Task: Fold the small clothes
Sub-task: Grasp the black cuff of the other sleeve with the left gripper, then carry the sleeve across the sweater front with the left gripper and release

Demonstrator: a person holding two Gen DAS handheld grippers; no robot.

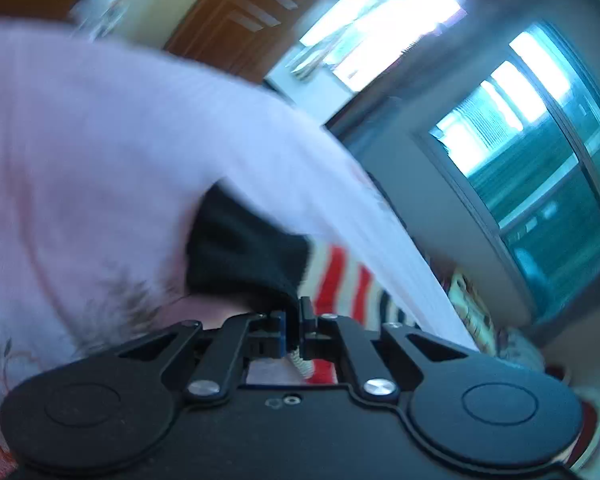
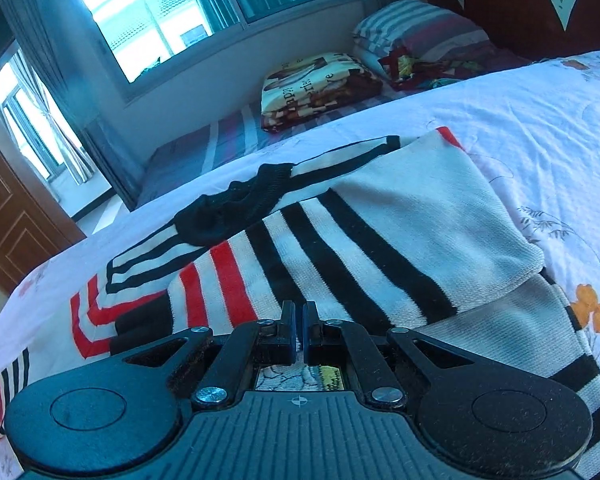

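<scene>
**Striped sweater on bed, both grippers closed**

While the left view is blurred by motion, the following can be listed, each placed against the striped sweater.

- Striped sweater: knit, cream with black and red bands and a black ribbed cuff or collar; lies spread and partly folded on the bedspread, one cream panel turned over the striped body.
- Left gripper: fingers drawn together on a striped edge of the sweater just beside the black ribbed part; the fabric runs down between the fingers.
- Right gripper: fingers nearly touching, at the sweater's near edge; a bit of pale fabric shows in the narrow gap, but whether it is pinched cannot be told.
- Bedspread: white, floral print; lies under the sweater on all sides.
- Folded blanket: printed, beyond the sweater, toward the window.
- Striped pillow: beyond the sweater, beside the blanket.
- Window: behind the sweater, far wall.
</scene>
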